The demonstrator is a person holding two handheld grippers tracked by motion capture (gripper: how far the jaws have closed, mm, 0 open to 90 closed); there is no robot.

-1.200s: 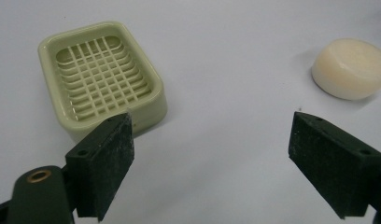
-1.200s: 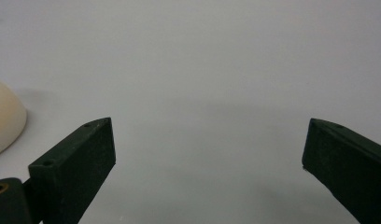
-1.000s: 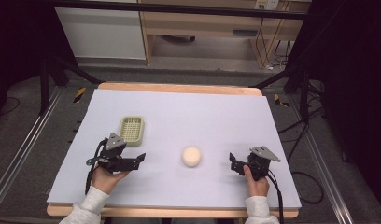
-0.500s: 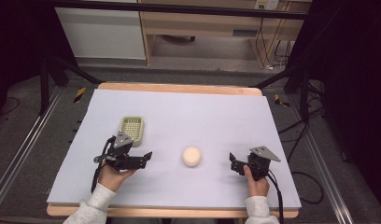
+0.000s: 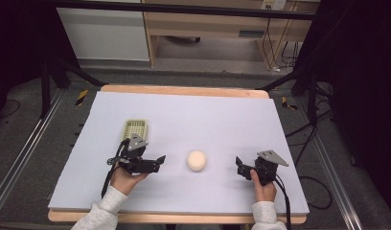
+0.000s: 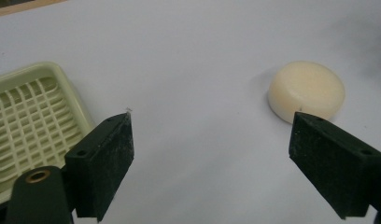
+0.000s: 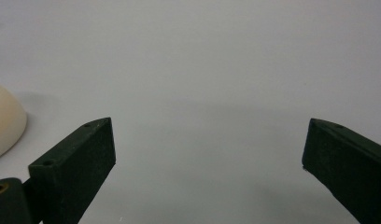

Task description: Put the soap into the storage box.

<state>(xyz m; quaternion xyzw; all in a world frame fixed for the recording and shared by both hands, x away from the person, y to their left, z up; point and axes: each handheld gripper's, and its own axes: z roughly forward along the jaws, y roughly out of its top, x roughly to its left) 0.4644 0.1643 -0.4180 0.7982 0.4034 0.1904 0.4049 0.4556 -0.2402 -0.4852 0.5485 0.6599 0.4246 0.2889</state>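
Note:
A round cream soap bar lies on the white table mat between my two hands. The same soap bar sits just beyond my left gripper's right jaw. A pale green slatted soap dish rests behind my left hand; the dish fills the left side of the left gripper view. My left gripper is open, pointing right toward the soap, a short way off it. My right gripper is open too, right of the soap, with only an edge of the soap at its left.
The white mat covers a wooden table whose bare edge shows at the far side. Dark stand legs and cables lie on the floor around the table. A wooden cabinet stands behind.
My left gripper has moved right, closer to the soap bar. The right gripper, soap and dish have stayed put.

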